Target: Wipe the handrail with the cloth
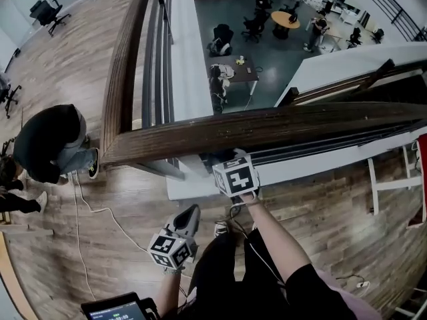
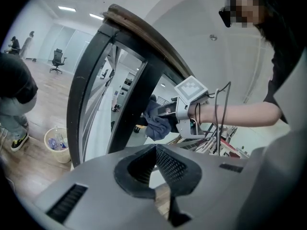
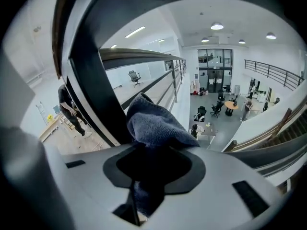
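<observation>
The brown wooden handrail (image 1: 267, 129) crosses the head view and turns a corner at the left. My right gripper (image 1: 230, 164) is tucked just under its near edge, shut on a dark blue cloth (image 3: 153, 123) that bunches out of the jaws close to a dark post (image 3: 91, 90). In the left gripper view the cloth (image 2: 156, 123) hangs from the right gripper (image 2: 165, 114) beside the black upright below the handrail (image 2: 139, 28). My left gripper (image 1: 193, 212) is held lower, away from the rail, shut with nothing in it (image 2: 156, 164).
A person in black (image 1: 50, 142) crouches on the wooden floor by the rail's corner, with a white cable (image 1: 93, 209) trailing nearby. Beyond the rail is an open drop to a lower floor with desks (image 1: 267, 19). A waste bin (image 2: 57, 145) stands by the railing.
</observation>
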